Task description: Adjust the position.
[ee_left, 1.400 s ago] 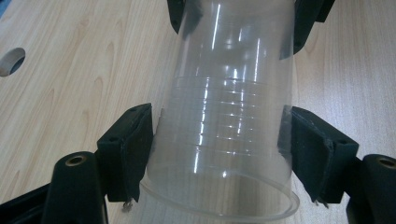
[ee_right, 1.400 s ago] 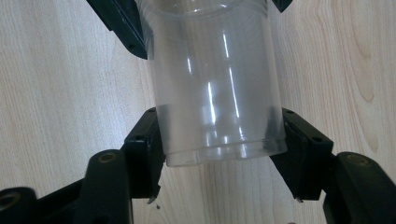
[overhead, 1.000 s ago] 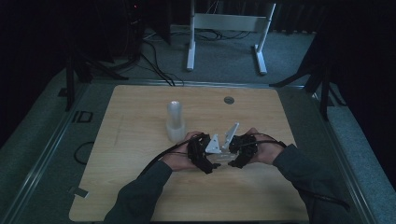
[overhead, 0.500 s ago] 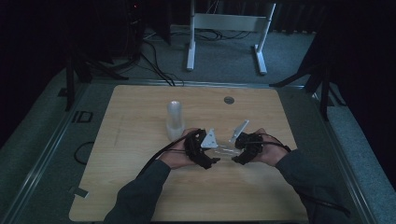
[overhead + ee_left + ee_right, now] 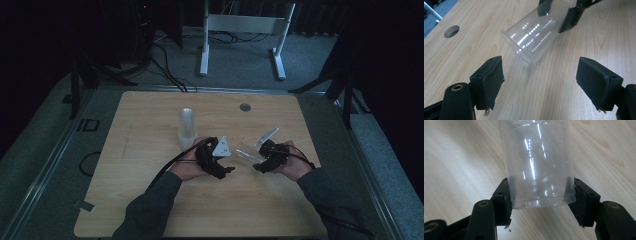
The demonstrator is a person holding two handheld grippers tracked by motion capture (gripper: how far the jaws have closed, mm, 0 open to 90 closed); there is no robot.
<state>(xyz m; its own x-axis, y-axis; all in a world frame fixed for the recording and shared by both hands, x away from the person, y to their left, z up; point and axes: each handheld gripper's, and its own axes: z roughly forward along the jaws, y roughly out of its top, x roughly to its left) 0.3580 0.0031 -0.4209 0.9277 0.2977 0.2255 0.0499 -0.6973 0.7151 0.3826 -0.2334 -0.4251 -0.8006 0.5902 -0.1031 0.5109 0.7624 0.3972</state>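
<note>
The right claw (image 5: 540,202) has its two black jaws pressed on the closed base end of a clear plastic cup (image 5: 537,165), so the cup's long axis runs straight out ahead of that claw, rim farthest from it, and in the high view the cup (image 5: 246,152) hangs tilted just above the surface (image 5: 150,200) between the two hands. Directly ahead of the left claw (image 5: 539,80) the same cup (image 5: 534,41) lies rim-first and apart from its pads; its open mouth faces that claw and tips down toward the wood, and its long axis slants away to the upper right, where the right claw's jaws hold the far end. The left claw's jaws have just been closing and stand at a middling gap with nothing between them, a gap that looks wider than the cup's rim. The relation that matters for the coming move, as I judge it, is this head-on line: the cup's mouth end is nearest the left claw, a short reach forward. Farther off from the left claw (image 5: 216,162), beyond and to its left, a stack of clear cups (image 5: 187,127) stands upright on the surface, well nearer that hand than the right claw (image 5: 265,160).
</note>
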